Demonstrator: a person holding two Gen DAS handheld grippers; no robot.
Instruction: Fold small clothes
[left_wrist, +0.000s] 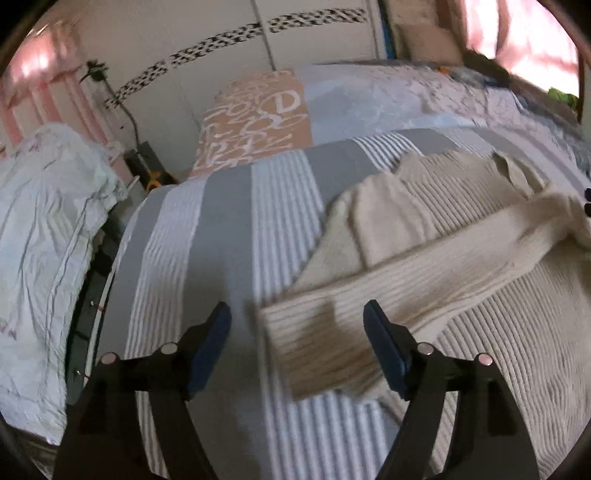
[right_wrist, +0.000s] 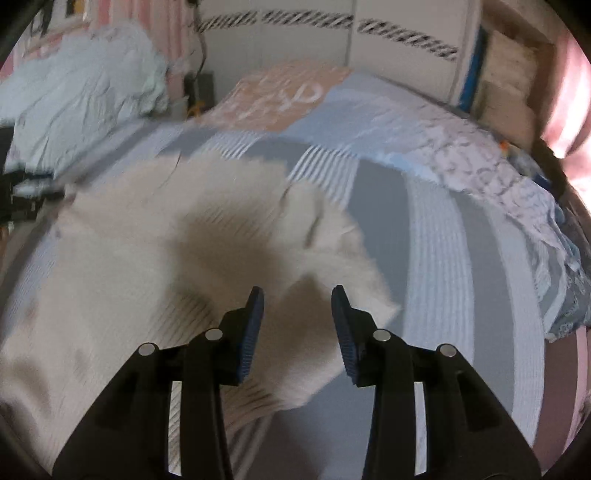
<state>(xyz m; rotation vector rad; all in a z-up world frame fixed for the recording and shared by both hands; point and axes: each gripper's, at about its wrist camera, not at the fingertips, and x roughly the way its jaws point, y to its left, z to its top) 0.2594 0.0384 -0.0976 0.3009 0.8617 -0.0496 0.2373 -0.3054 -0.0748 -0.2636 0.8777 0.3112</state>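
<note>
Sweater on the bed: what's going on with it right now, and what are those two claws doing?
Left gripper open, over a sleeve cuff. Right gripper open, empty, above the cream sweater. Sweater spread on striped bedspread, one sleeve folded across. Nothing in the way.

bedspread (left_wrist: 229, 229): grey-and-white striped | pillow (left_wrist: 255, 122): peach with white lettering, at bedspread's far end | white bedding (left_wrist: 44, 229): heaped left of bedspread | cupboard (left_wrist: 221, 37): white, behind pillow

The cream sweater (right_wrist: 122, 258) looks smeared and fuzzy in the right wrist view (its ribs barely show). In the left wrist view the sweater (left_wrist: 461, 266) runs off the right edge. The orange pillow (right_wrist: 280, 96) has blurry white letters nobody can read.
</note>
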